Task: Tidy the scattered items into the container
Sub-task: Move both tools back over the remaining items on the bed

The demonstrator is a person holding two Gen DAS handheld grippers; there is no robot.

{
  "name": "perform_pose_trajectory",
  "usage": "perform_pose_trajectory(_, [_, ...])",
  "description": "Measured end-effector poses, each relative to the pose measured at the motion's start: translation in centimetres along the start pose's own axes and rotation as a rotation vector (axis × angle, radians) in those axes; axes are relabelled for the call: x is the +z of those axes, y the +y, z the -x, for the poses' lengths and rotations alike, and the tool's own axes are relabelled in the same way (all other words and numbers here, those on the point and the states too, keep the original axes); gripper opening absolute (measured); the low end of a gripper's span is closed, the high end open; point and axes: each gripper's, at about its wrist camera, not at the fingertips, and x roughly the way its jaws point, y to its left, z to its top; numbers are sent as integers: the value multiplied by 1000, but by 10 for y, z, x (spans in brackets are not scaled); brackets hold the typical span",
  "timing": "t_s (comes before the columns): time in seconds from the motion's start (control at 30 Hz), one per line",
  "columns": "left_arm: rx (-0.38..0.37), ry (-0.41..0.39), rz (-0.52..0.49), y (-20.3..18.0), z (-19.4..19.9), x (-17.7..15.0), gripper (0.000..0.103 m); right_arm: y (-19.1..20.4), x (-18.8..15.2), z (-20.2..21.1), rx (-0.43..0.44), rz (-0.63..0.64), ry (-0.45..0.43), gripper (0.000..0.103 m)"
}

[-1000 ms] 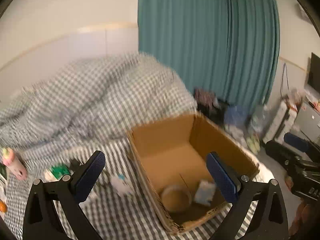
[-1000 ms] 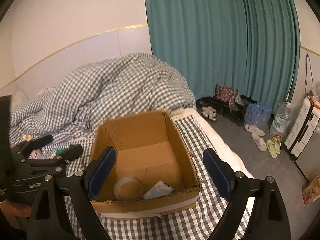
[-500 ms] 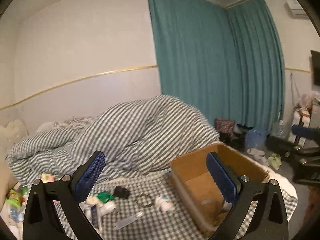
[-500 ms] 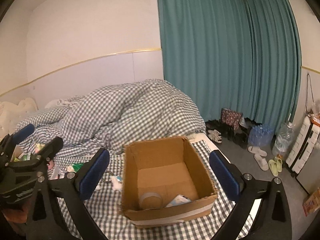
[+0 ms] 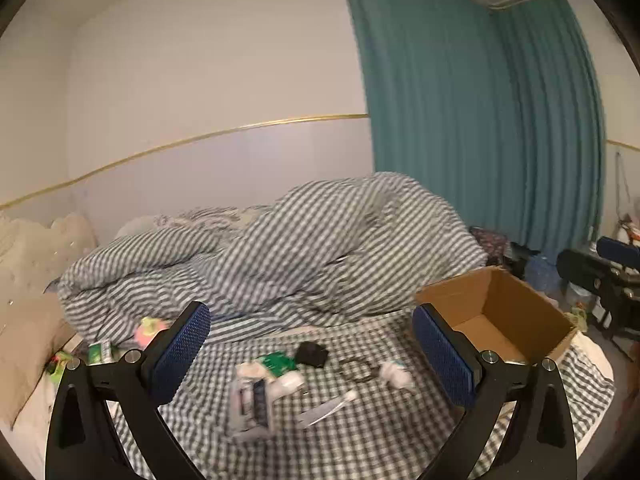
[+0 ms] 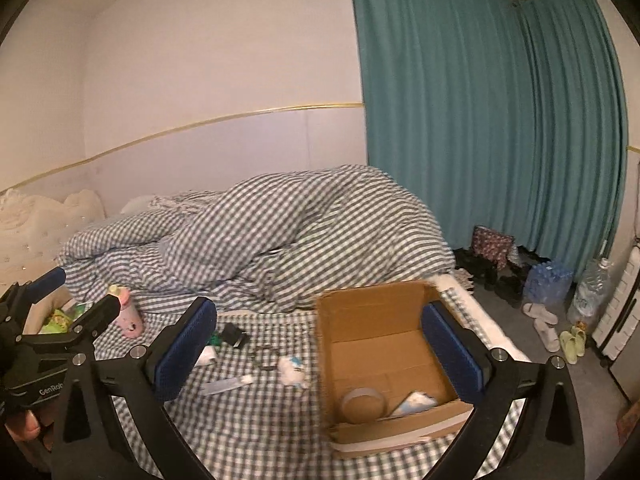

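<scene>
An open cardboard box (image 5: 516, 308) (image 6: 372, 312) stands on the checked bedsheet at the right. It holds a tape roll (image 6: 362, 398) and a white-blue packet (image 6: 418, 400). Left of the box lie scattered items: a black block (image 5: 311, 354), a green packet (image 5: 276, 362), a white tube (image 5: 328, 402), a crumpled white-blue piece (image 6: 292, 368), a dark ring (image 5: 358, 368) and a pink cup (image 6: 128, 316). My left gripper (image 5: 312, 356) hangs open and empty above the items. Above the box's left wall, my right gripper (image 6: 320, 350) is wide open and empty.
A bunched checked duvet (image 6: 280, 224) fills the back of the bed. A cream headboard (image 6: 24, 220) is at the left. Teal curtains (image 6: 480, 120) hang at the right. Shoes, slippers (image 6: 544, 328) and water bottles (image 6: 548, 280) crowd the floor beyond the bed's edge.
Both grippers have pulled back and risen, away from the box. The box has slid right in both views and the scattered items have come into sight. The right jaws have widened a little.
</scene>
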Motion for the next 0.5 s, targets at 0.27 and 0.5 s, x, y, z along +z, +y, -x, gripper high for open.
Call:
perform_pose_trajectory(0.27, [109,11,36,55,4,-15,103,52,-5,-24,70,53,35,103])
perform_pose_trajectory(0.5, [137,22,93,97,5,-27,103,91,-12,-41,119,94,65,103])
